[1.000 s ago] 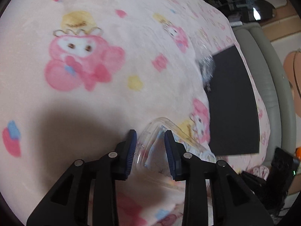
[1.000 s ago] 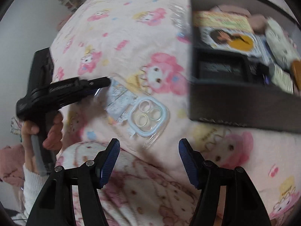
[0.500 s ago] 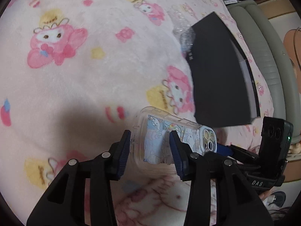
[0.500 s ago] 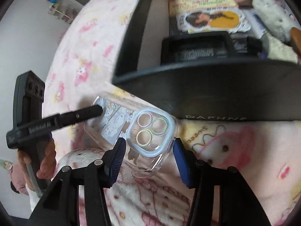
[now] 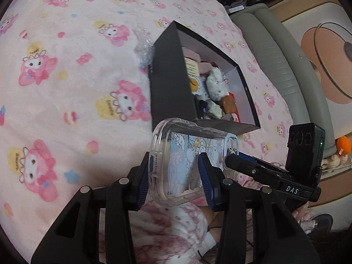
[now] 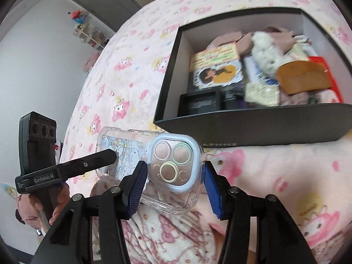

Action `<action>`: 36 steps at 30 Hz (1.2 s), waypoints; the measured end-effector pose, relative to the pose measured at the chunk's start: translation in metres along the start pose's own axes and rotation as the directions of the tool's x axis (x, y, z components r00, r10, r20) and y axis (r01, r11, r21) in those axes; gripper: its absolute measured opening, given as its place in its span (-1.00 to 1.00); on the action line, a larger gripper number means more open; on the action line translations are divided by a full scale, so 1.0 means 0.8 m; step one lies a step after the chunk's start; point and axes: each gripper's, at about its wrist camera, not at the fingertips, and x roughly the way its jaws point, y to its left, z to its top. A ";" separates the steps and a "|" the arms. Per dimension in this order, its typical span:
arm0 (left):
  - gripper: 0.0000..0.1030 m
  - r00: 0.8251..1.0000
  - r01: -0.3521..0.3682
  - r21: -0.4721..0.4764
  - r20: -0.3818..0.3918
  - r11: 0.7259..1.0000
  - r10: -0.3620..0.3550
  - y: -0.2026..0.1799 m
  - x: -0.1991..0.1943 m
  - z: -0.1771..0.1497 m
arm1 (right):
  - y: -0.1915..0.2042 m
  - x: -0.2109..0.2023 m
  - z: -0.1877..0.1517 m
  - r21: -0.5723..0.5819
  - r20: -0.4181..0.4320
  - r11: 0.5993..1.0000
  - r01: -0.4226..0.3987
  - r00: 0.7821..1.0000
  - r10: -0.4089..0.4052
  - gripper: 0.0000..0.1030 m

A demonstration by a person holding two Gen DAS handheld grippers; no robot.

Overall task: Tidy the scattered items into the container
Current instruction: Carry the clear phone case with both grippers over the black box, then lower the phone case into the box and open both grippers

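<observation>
- The bed (image 5: 66, 101), under a pink cartoon-print blanket, carries everything; the landmark on it is the black box (image 5: 169, 83), open at the top and already well filled with a booklet, a white plush toy (image 6: 267, 52), a brown comb and other bits.
- The clear phone case (image 5: 187, 160), printed with cartoon figures, is the thing in hand. It hangs in the air just in front of the box's near wall, below the rim and not yet over the opening.
- The left claw (image 5: 176, 176) is partly closed across the case's plain end: one pad lies on the outer edge, the other sits against the printed face, so the bite takes in only part of the width.
- The right claw (image 6: 173, 184) stands about half open around the camera end of the case (image 6: 176, 162), its pads at the two long sides; whether both truly press cannot be told, though the case seems carried between the two claws.
- Both claws point steeply down and forward toward the box, and a hand (image 6: 52, 204) shows on the left grip.
- Likely risks: the slick, flexible shell could slip or twist free of such narrow bites; if the two hands move unevenly it may bend and pop out; kept this low, it could catch the box's near wall; once released it may perch on the heaped contents.
</observation>
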 end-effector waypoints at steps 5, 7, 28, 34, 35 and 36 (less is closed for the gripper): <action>-0.20 1.000 -0.018 0.008 0.001 1.000 0.018 -0.032 0.013 -0.008 | -0.036 -0.027 0.002 0.024 0.013 1.000 -0.011 1.000 0.010 -0.07; -0.20 1.000 -0.027 0.015 0.003 1.000 0.027 -0.047 0.017 -0.012 | -0.041 -0.038 -0.007 0.033 0.019 0.999 -0.018 1.000 0.017 -0.07; -0.15 0.988 -0.034 0.061 0.153 0.998 0.024 -0.177 0.076 0.107 | -0.114 -0.120 0.147 -0.061 0.158 0.998 0.010 0.987 -0.001 -0.07; -0.07 0.992 -0.081 0.006 0.093 0.997 0.080 -0.154 0.139 0.145 | -0.149 -0.069 0.181 -0.042 0.143 0.998 0.051 0.989 -0.045 -0.07; -0.07 0.992 -0.098 0.001 0.081 0.995 0.098 -0.149 0.148 0.149 | -0.156 -0.059 0.180 -0.031 0.132 0.998 0.049 0.990 -0.044 -0.07; -0.06 0.992 -0.107 -0.003 0.072 0.994 0.107 -0.145 0.155 0.152 | -0.161 -0.050 0.181 -0.025 0.123 0.998 0.049 0.991 -0.046 -0.07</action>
